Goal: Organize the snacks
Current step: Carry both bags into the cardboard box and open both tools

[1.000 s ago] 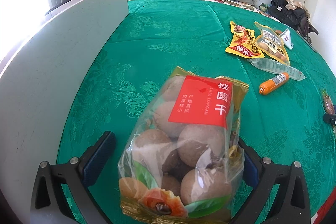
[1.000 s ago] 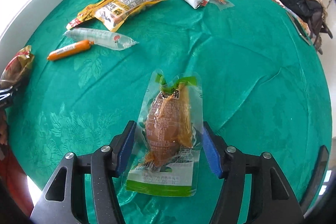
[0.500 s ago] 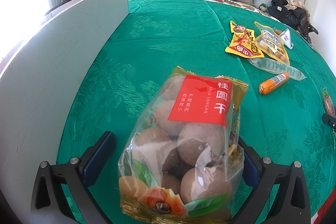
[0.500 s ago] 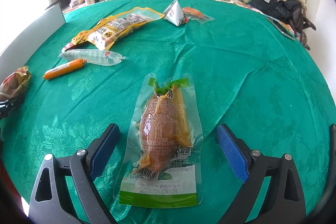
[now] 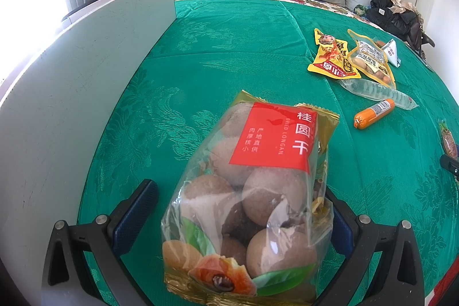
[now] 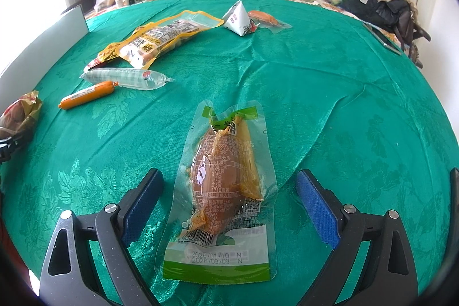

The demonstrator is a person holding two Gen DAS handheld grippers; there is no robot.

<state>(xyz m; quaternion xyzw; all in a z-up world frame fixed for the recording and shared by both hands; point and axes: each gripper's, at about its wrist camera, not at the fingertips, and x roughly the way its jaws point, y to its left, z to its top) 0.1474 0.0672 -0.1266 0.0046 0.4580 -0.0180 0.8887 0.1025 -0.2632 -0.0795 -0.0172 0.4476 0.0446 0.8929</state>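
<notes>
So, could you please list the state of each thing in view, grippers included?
Left gripper: open, around the longan bag.
Longan bag: sealed, lying between the fingers.
Right gripper: open, straddling the pouch without touching.
Pouch: sealed, flat on the cloth.
Sausage: wrapped, lying loose.
Clear tube pack: sealed, lying flat.

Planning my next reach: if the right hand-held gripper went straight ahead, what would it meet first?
The vacuum-packed snack pouch, lying flat between the open fingers of the right hand-held gripper. Beyond it only green cloth shows, though depth is unclear.
</notes>
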